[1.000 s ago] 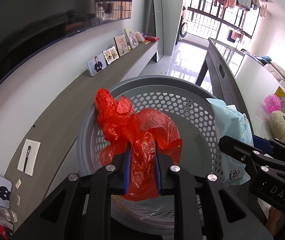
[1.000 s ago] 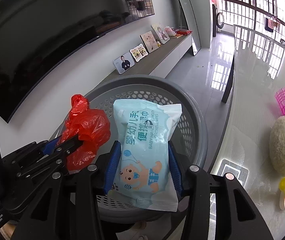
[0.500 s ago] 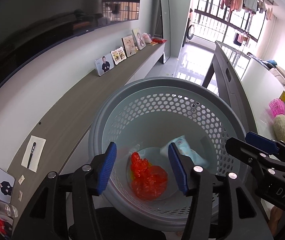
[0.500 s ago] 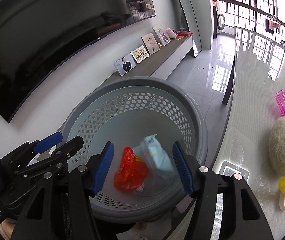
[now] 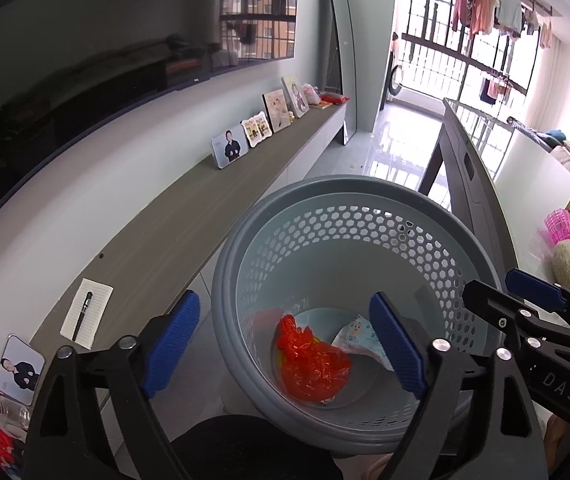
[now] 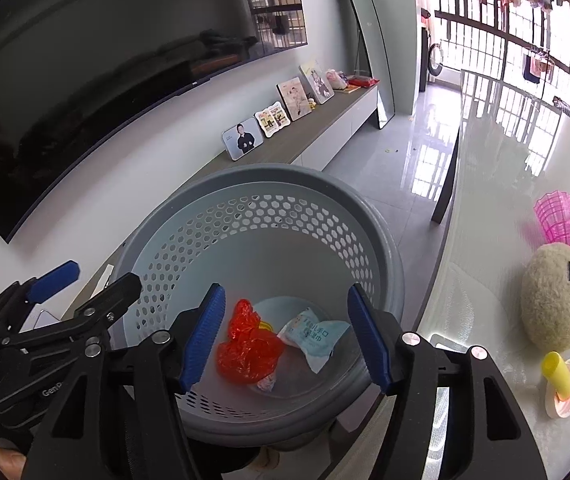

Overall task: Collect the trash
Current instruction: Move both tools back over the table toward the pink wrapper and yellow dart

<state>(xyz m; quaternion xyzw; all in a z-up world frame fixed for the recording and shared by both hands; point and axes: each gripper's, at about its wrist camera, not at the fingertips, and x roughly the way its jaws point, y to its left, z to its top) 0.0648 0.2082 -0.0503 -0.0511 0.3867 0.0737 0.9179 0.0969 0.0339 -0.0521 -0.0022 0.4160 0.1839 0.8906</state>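
Observation:
A grey perforated basket stands below both grippers. At its bottom lie a crumpled red plastic bag and a pale blue wet-wipes pack, side by side. My left gripper hovers over the basket's near rim, its jaws opening wide with nothing between them. My right gripper hangs above the basket too, jaws opening and empty. Each gripper shows at the edge of the other's view.
A white table on the right carries a beige plush ball, a pink mesh cup and a yellow item on a small dish. A long shelf with photo frames and a notepad runs along the left wall.
Both grippers opened. The red bag dropped from the left one and the wipes pack from the right one; both now lie at the basket's bottom.

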